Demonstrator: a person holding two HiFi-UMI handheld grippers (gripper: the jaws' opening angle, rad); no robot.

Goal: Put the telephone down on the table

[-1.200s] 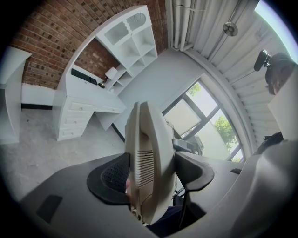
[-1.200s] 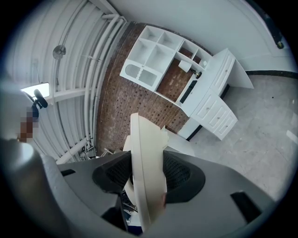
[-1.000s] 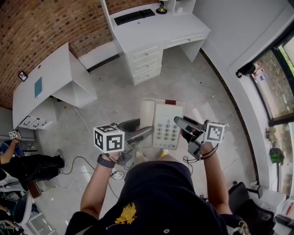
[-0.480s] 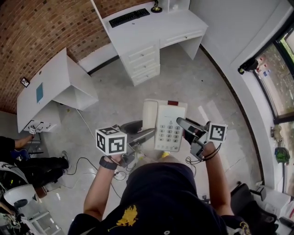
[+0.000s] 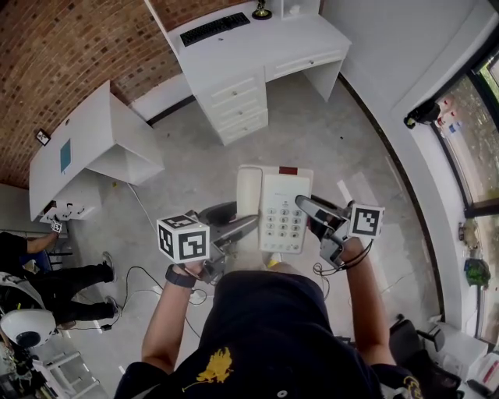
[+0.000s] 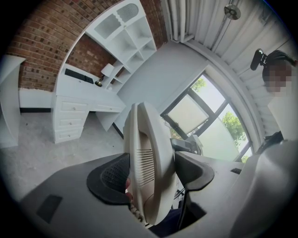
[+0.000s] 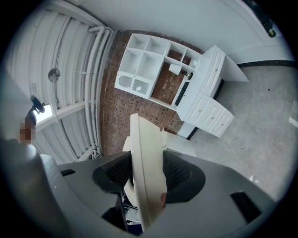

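Note:
A cream telephone [image 5: 277, 206] with a keypad and its handset on the left side is held level in the air above the grey floor. My left gripper [image 5: 238, 227] is shut on its left edge, where the handset lies. My right gripper [image 5: 310, 212] is shut on its right edge. In the left gripper view the telephone [image 6: 149, 162] stands edge-on between the black pads [image 6: 108, 179]. In the right gripper view the telephone's edge [image 7: 145, 158] fills the gap between the pads [image 7: 182, 174]. A white desk [image 5: 296, 43] stands far ahead against the brick wall.
A black keyboard [image 5: 206, 30] and a small trophy [image 5: 262, 11] lie on the far desk, which has drawers [image 5: 238, 105] underneath. A second white desk [image 5: 78, 144] stands at left. A seated person [image 5: 54, 284] and floor cables [image 5: 140, 273] are at lower left. Windows [image 5: 475, 156] line the right.
Both grippers have carried the telephone together across the room, and the desks and floor have slid in the head view. Both grips on the telephone look the same.

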